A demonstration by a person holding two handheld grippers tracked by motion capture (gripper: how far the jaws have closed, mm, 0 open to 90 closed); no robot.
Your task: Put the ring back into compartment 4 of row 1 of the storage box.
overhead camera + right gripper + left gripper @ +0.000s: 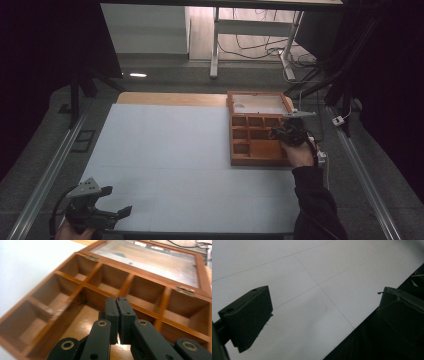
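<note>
The left gripper [112, 202] is a black tool with a grey three-cornered plate on top, dotted with small holes, and a black cable looping off behind it. Its two fingers [247, 317] are blocky, matte black wedges, one with two round screw holes in its top face. The right gripper [117, 320] has flat black fingers [111, 315] carried on black link bars, each bar pinned with a brass-ringed pivot just behind the fingers. From above it shows a grey plate too, with a white cable and a small white connector behind the hand. A dark long sleeve [315, 202] covers the right forearm
</note>
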